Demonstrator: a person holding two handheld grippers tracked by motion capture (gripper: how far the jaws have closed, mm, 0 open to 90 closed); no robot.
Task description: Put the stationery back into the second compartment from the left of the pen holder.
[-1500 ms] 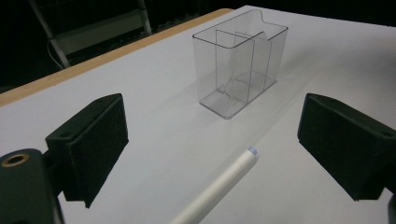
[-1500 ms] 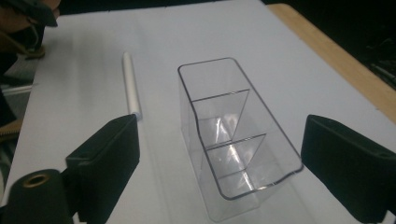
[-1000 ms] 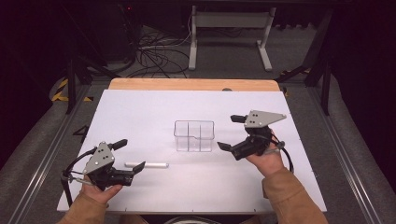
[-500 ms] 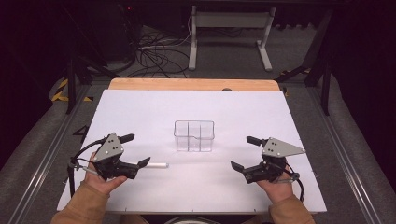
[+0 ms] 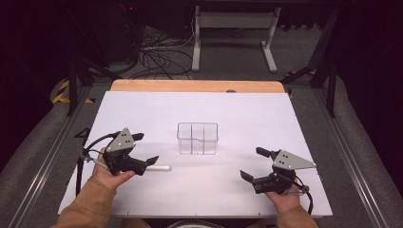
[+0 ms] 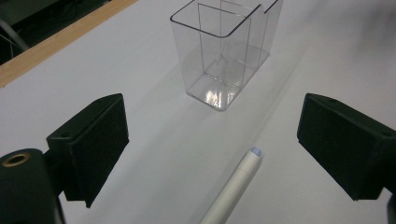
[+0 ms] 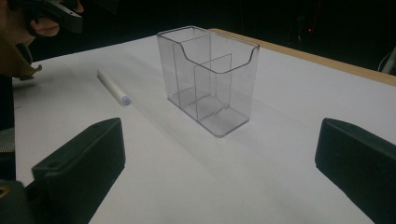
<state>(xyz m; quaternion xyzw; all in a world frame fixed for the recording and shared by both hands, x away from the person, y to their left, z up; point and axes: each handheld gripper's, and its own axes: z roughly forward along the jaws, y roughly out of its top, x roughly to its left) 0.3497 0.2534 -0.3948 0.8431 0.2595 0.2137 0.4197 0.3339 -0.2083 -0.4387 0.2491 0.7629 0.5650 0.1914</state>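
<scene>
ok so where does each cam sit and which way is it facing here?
High view: fixed above the person's side, facing forward and down at the white table; both forearms and the left tongs and right tongs show.
Left gripper view: rides the left tongs, low, facing the white marker and clear organizer; its jaws show, apart.
Right gripper view: rides the right tongs, facing the organizer; its jaws show, plus the left hand.
Shared: all three show the organizer and marker.

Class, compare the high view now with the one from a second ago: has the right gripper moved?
Yes. The right gripper has drawn back toward the person and away from the clear container, which it was level with before; it now sits near the table's front edge.
</scene>
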